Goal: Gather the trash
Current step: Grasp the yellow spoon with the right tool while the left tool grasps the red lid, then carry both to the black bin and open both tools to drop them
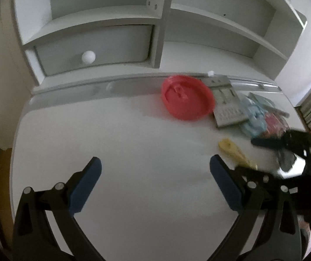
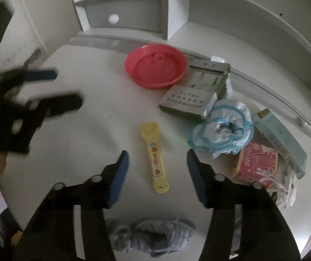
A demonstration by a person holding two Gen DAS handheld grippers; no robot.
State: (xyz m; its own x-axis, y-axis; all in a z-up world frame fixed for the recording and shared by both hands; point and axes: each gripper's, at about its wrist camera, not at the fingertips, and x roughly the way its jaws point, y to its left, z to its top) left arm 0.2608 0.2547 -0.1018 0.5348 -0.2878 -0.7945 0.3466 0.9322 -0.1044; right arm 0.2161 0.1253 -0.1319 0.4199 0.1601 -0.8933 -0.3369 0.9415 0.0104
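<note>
Right wrist view: I am holding my right gripper (image 2: pixel 157 165) spread wide over the yellow scoop (image 2: pixel 154 157) on the white desk (image 2: pixel 85 143), empty. Trash is lying right of it: a crumpled blue wrapper (image 2: pixel 223 128), a pink carton (image 2: pixel 256 163). My left gripper (image 1: pixel 155 174) is hanging released over bare desk.

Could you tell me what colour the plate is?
Pinkish red plate, clearest in the right wrist view.
</note>
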